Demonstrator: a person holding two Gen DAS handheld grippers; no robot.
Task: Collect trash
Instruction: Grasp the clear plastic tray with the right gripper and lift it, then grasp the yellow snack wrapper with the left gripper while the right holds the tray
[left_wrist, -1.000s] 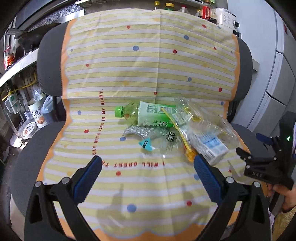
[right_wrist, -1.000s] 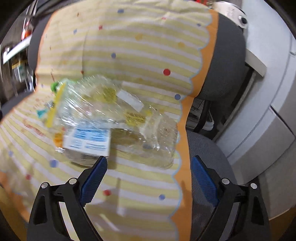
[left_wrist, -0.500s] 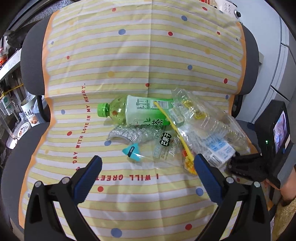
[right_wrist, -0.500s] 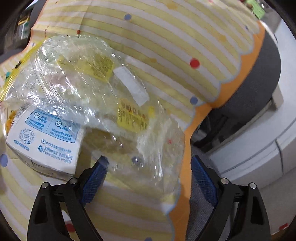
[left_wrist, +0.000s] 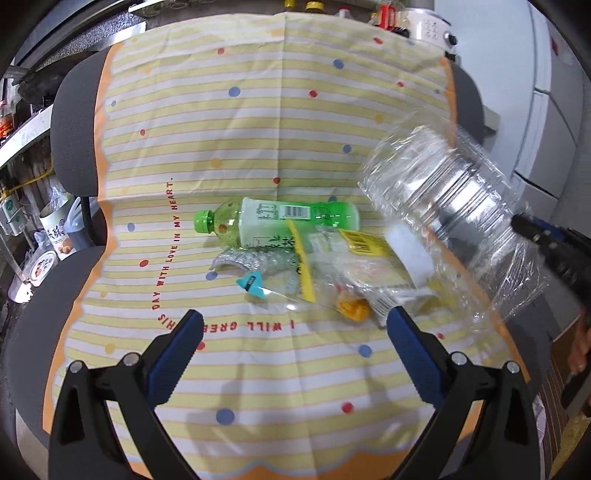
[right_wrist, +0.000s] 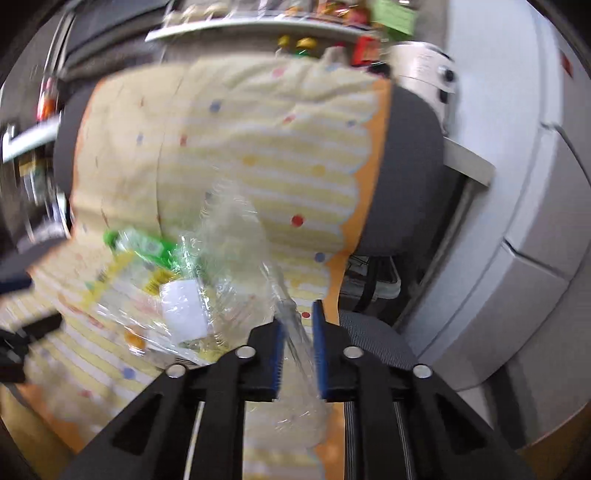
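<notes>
Right claw (right_wrist: 298, 343) is closing its blue pads on a crumpled clear plastic bottle (left_wrist: 454, 218), pinching the thin plastic between them; in the left wrist view the bottle hangs at the right of the frame, lifted off the yellow striped dotted cloth (left_wrist: 258, 129) draped over a grey chair (left_wrist: 74, 122). Left claw (left_wrist: 295, 343) hovers wide with nothing in it, low in the frame. The green-capped tea bottle (left_wrist: 280, 219), silver foil wrapper (left_wrist: 255, 258) and clear snack bags (left_wrist: 354, 273) lie mid-frame on the cloth.
</notes>
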